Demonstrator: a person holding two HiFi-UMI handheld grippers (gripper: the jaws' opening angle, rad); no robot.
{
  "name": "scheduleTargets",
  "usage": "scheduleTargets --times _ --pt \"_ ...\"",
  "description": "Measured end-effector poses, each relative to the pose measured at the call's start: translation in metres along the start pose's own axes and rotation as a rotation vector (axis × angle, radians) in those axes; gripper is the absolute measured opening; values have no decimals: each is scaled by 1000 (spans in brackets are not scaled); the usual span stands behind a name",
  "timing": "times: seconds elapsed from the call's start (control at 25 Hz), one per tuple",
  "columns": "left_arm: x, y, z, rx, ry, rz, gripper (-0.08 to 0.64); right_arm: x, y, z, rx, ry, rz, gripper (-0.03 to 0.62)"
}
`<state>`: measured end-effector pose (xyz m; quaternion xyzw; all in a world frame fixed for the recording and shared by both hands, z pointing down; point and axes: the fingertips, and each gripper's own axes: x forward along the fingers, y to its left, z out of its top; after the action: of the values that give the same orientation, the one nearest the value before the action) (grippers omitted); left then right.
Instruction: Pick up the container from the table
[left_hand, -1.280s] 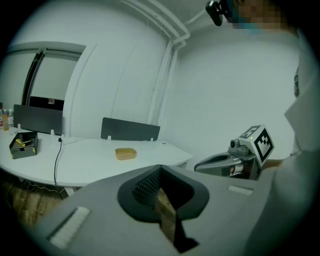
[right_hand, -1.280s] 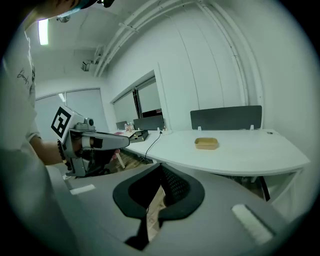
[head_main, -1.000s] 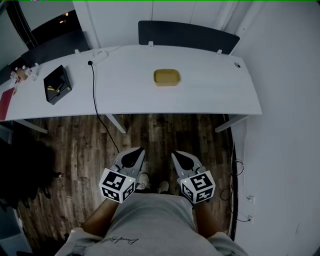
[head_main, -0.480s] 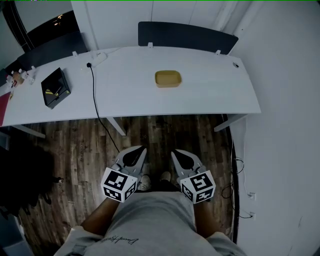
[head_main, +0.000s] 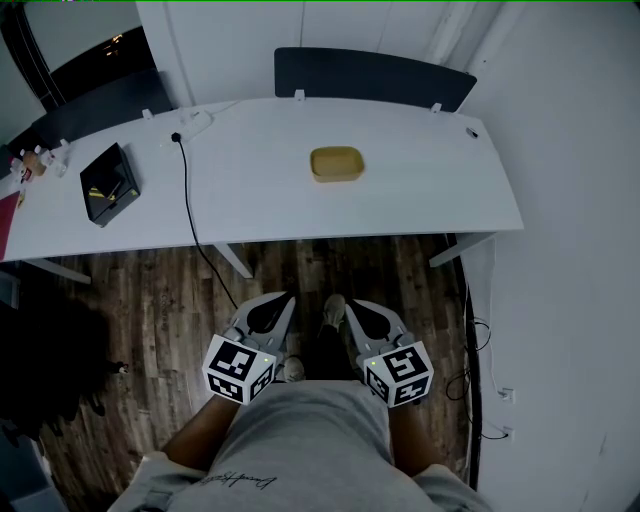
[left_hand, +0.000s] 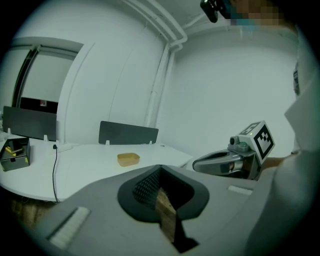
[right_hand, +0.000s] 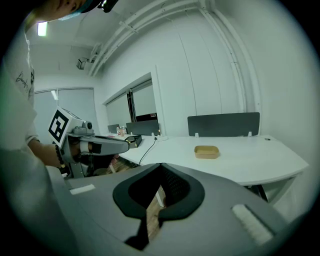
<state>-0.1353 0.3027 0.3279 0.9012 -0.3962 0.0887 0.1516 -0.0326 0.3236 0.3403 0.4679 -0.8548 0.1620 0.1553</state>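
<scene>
Closed tip to tip, nothing between, on left gripper (head_main: 283, 298) and right gripper (head_main: 351, 305) alike. Hovering side by side well short of the table (head_main: 430, 195), off its near edge. Resting on the table, right of its middle, well apart from both: the tan container (head_main: 336, 164).

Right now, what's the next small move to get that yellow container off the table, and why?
Probably step closer to the white table first. The yellow container sits mid-table, while the left hand-held gripper and right hand-held gripper are far short of it, over the wood floor, both shut and empty.
</scene>
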Motion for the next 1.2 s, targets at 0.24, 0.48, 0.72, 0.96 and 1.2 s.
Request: scheduleTargets --times 0.24,0.48,0.72,0.96,1.2 --pt "20 16 5 4 -7 9 0 19 -14 6 -5 -4 7 14" --pt "49 32 7 7 -4 13 0 44 -37 5 0 -1 18 14" --pt "86 49 11 -6 1 22 0 74 -69 17 -15 5 36 14" --pt "126 64 25 -17 5 31 0 96 -105 31 -16 20 48 15" --pt "169 79 47 -22 17 44 0 118 -146 49 -2 37 60 15"
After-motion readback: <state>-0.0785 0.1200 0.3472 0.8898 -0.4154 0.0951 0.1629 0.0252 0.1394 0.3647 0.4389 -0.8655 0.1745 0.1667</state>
